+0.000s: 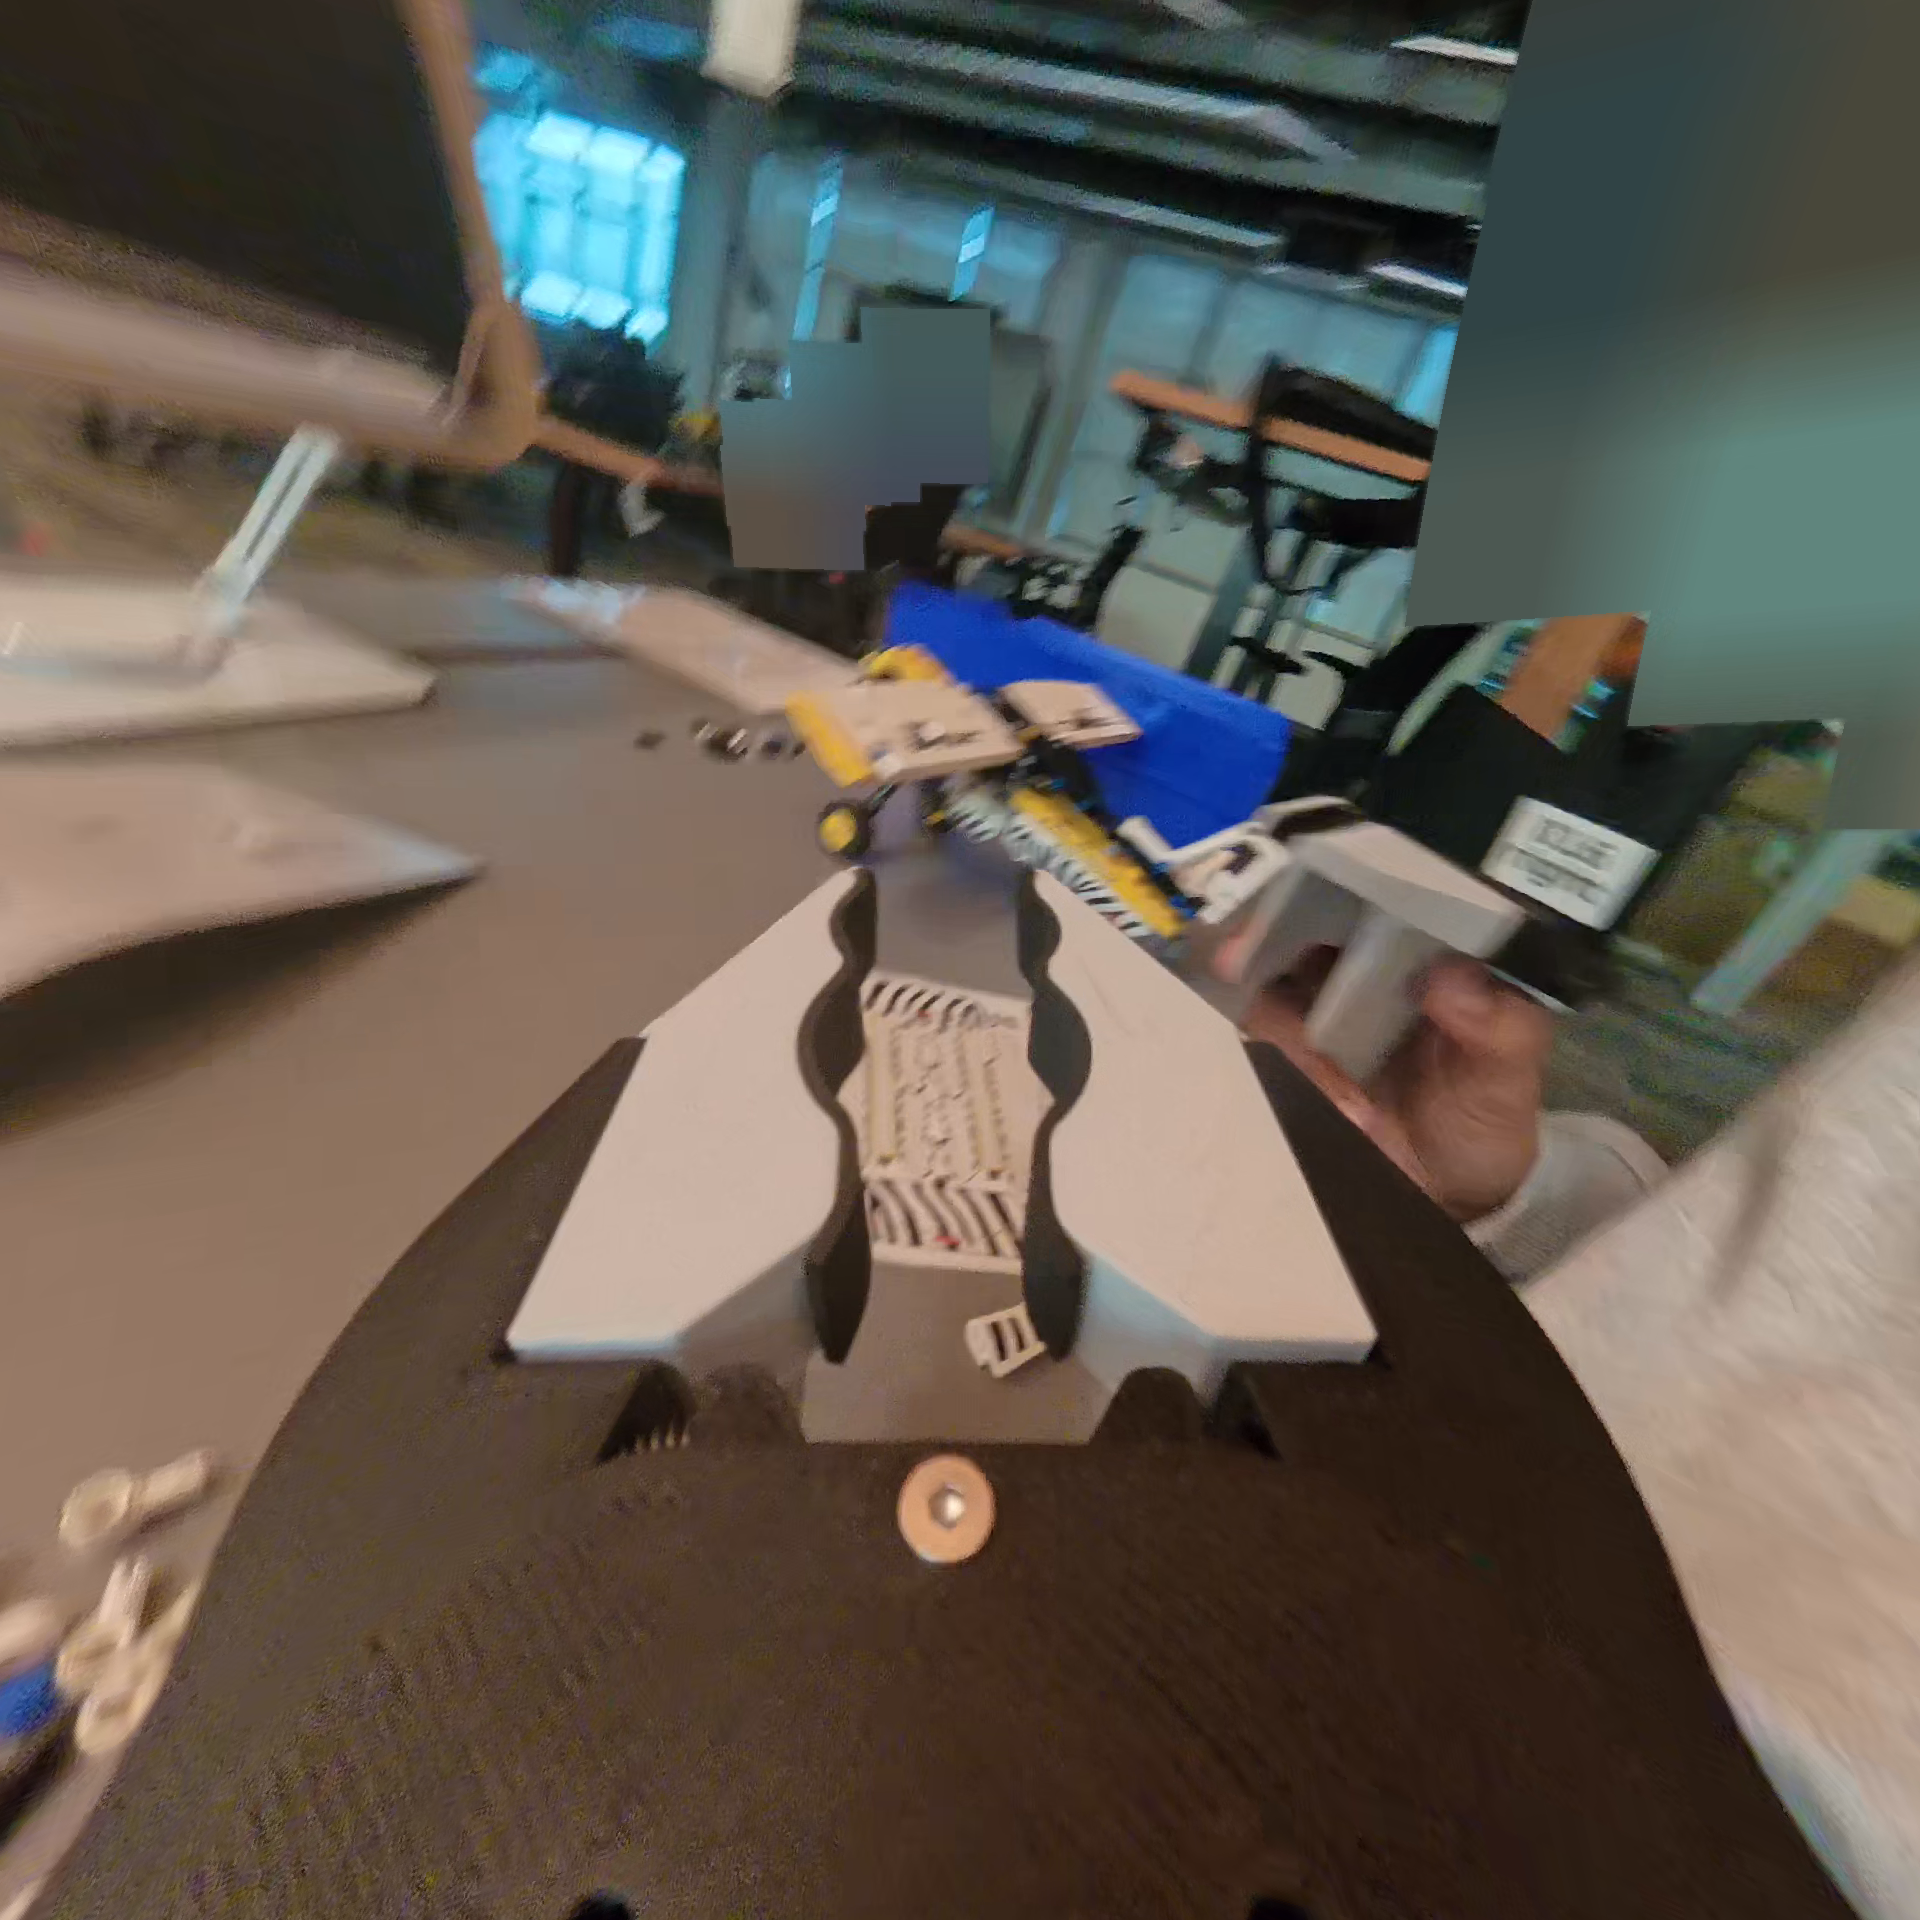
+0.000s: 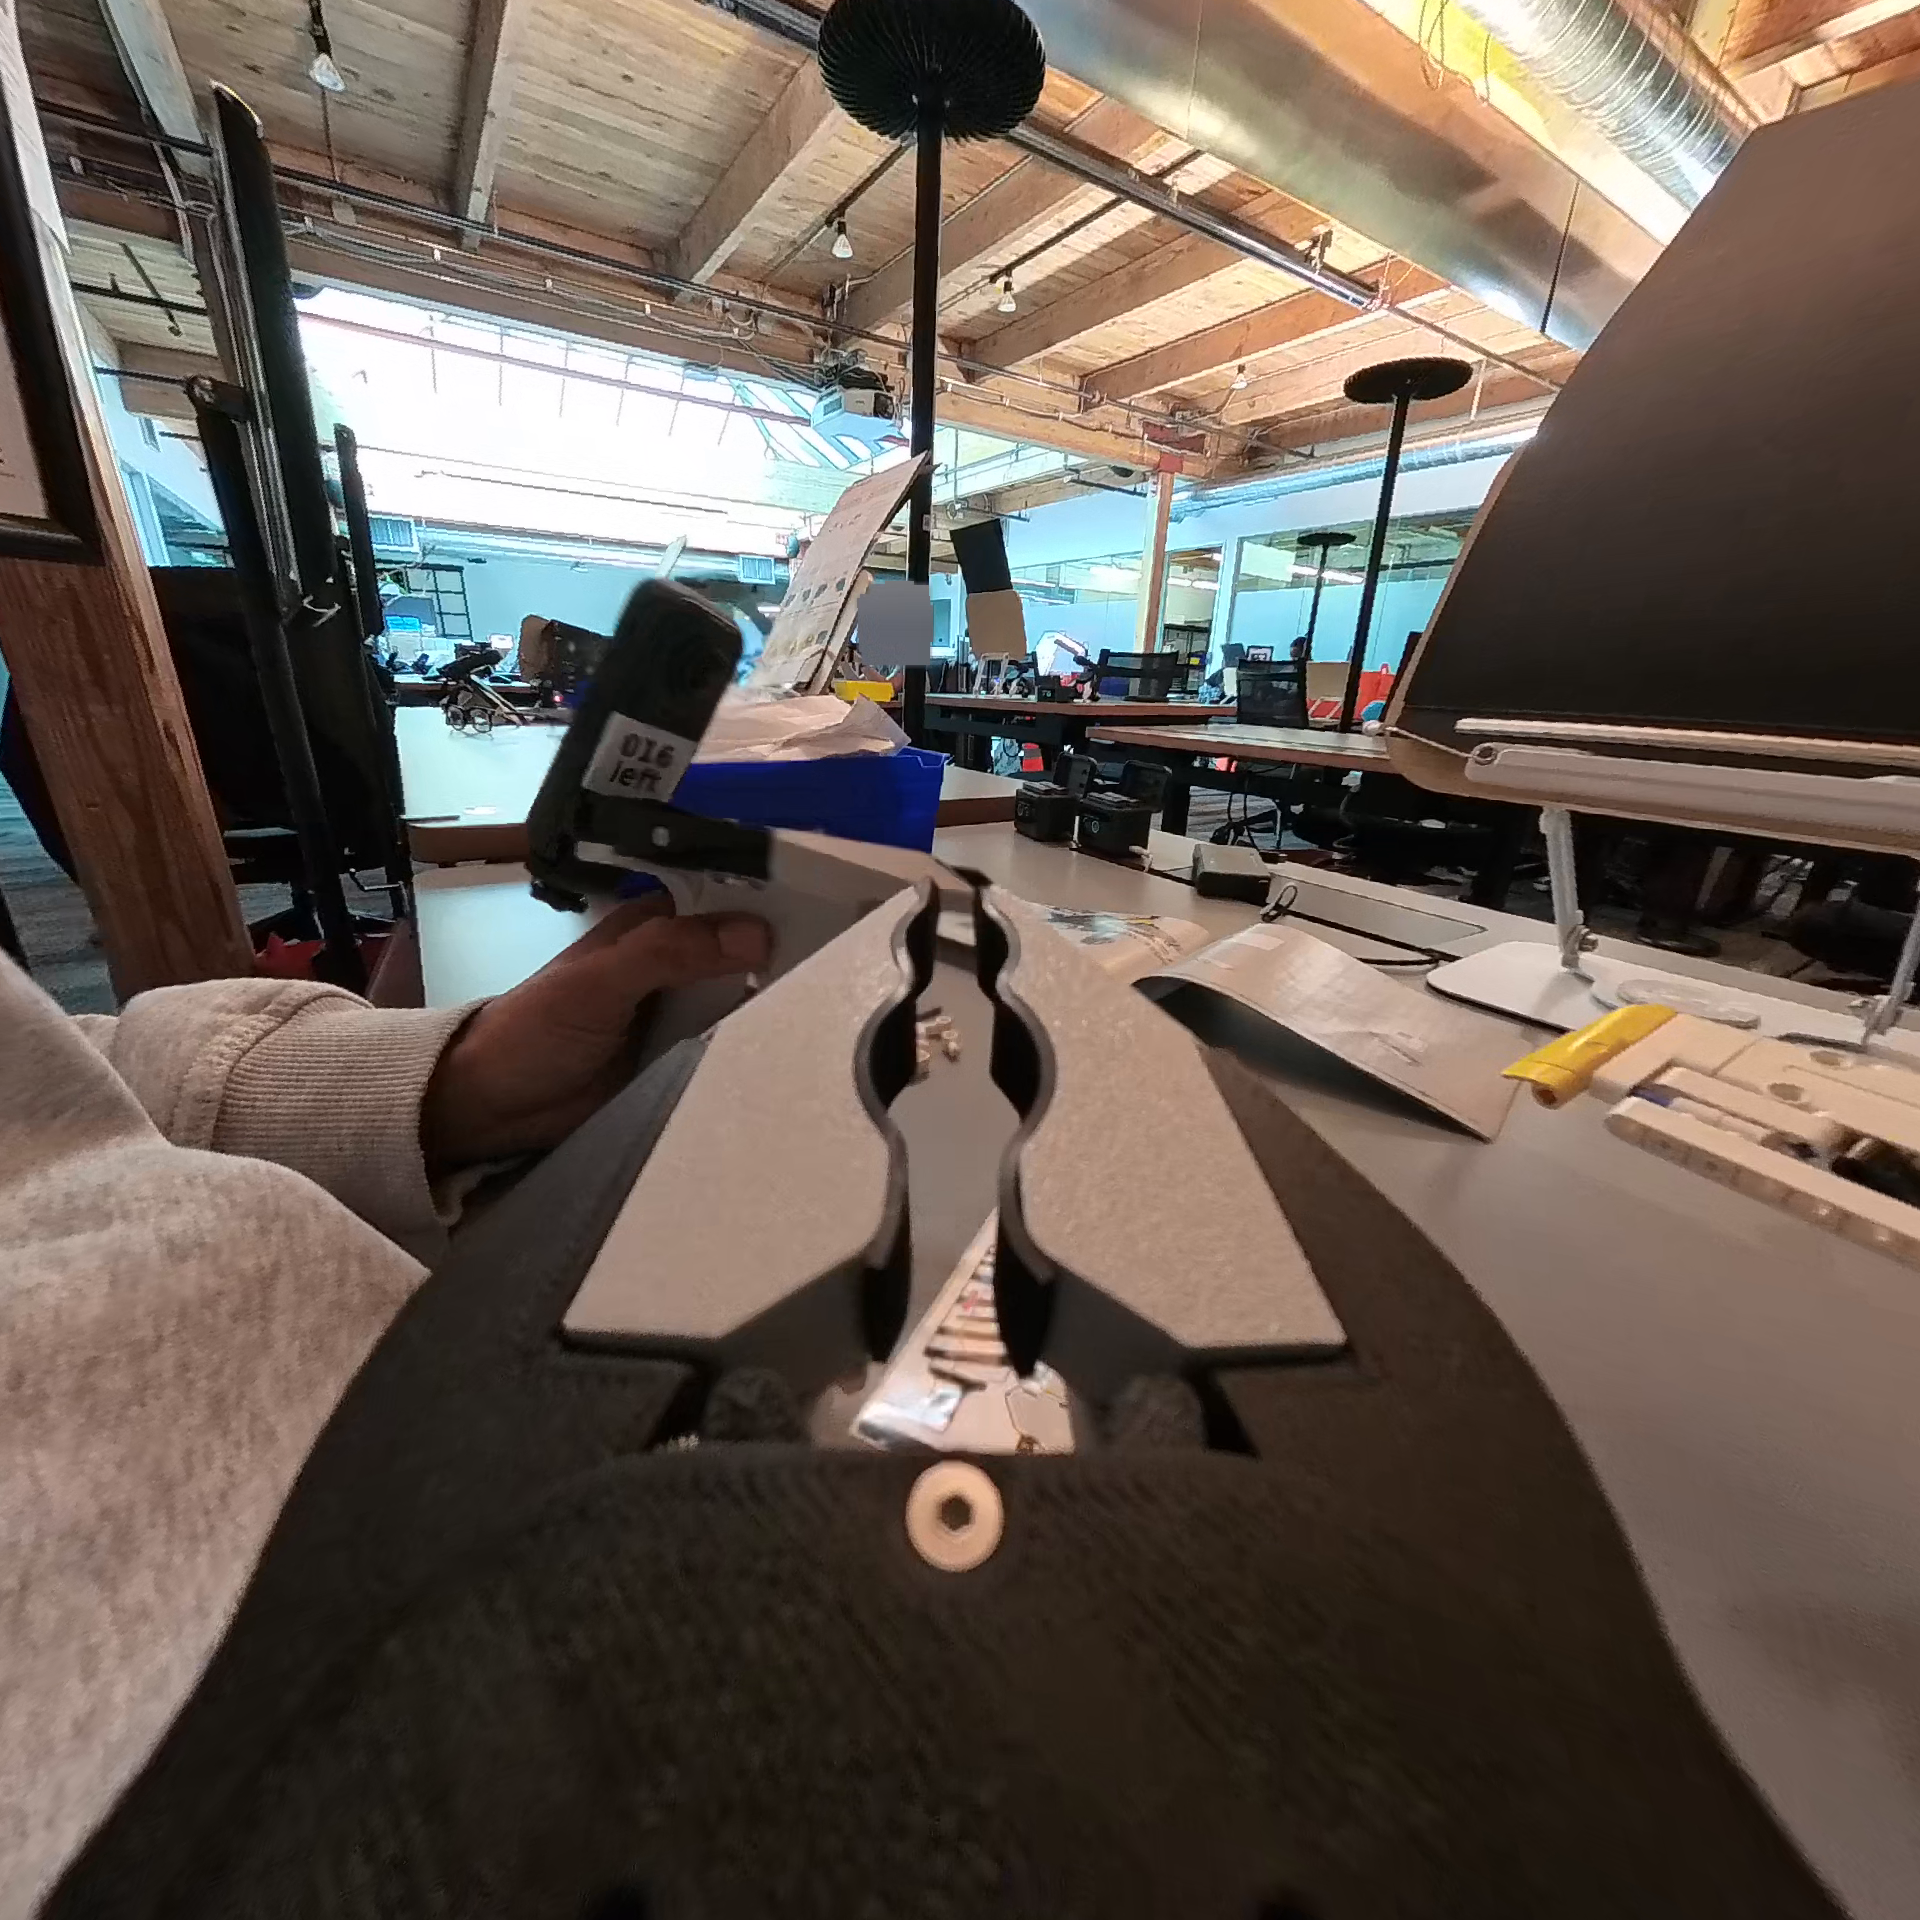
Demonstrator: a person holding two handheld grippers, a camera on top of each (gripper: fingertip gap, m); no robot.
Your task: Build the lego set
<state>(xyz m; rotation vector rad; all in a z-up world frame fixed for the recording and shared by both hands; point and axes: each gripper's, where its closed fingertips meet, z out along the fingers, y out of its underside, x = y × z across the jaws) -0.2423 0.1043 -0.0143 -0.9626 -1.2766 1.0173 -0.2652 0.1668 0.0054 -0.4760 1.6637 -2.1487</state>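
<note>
Loose pale lego connectors (image 1: 104,1590) lie on the grey counter (image 1: 312,1091), easily swept off; our left hand-held gripper (image 1: 945,894) stands part open around a zebra-striped white lego panel (image 1: 935,1101), gripped or lying beneath we cannot tell; the yellow-and-white winged lego model (image 1: 966,769) tilts before a blue plastic bin (image 1: 1143,686); the right hand-held gripper (image 2: 956,896) sits at its tail, grip unclear, so a nudge could drop it.

Bin: a blue bin (image 2: 831,795) is sitting on the grey table (image 2: 1662,1299), paper showing above its rim.
Stand: a white stand (image 2: 1527,977) is resting at the right.
Chargers: black battery blocks (image 2: 1086,816) are standing beyond.
</note>
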